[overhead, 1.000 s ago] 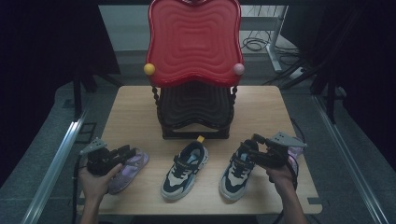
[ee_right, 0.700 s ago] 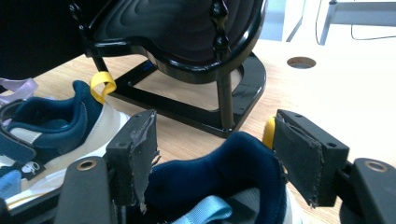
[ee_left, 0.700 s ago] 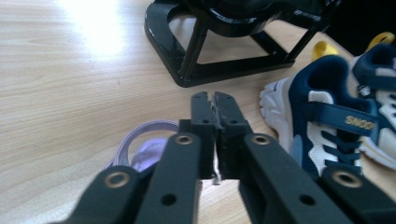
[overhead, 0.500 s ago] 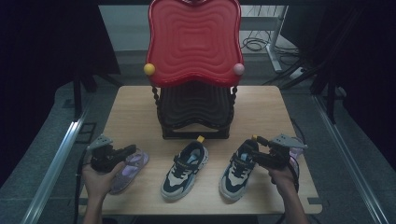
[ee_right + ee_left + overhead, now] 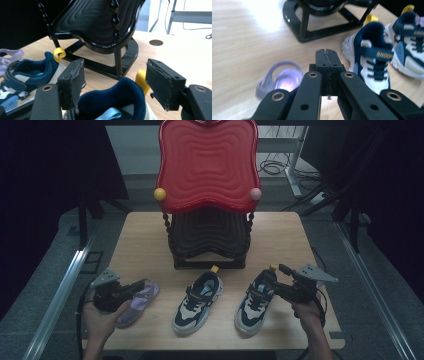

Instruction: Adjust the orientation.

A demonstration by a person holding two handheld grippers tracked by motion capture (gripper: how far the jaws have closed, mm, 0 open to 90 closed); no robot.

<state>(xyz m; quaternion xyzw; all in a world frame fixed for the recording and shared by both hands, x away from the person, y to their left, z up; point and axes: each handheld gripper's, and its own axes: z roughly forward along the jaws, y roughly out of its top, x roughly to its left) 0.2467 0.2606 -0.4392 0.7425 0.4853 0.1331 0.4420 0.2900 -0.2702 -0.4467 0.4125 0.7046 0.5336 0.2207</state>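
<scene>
At the lower left of the high view, the left gripper [image 5: 131, 289] lay over the purple sandal [image 5: 138, 301]; in the left gripper view its jaws were pressed fully together with nothing between them, having just been closing, and the sandal [image 5: 282, 79] lay on the table [image 5: 140, 245] beside and below the tips, not gripped. The step in hand appeared to be picking up the shoes for stowing on the rack [image 5: 209, 237]. At lower centre, the middle sneaker [image 5: 197, 302] stood untouched. At lower right, the right gripper [image 5: 276, 286] held its jaws wide on either side of the heel of the right sneaker [image 5: 255, 302], the pads not yet pressing. The next move probably called for closing on that heel, and for reopening the left jaws to retake the sandal. The rack's black lower tray and its red upper tray [image 5: 207, 165] showed no shoes.
</scene>
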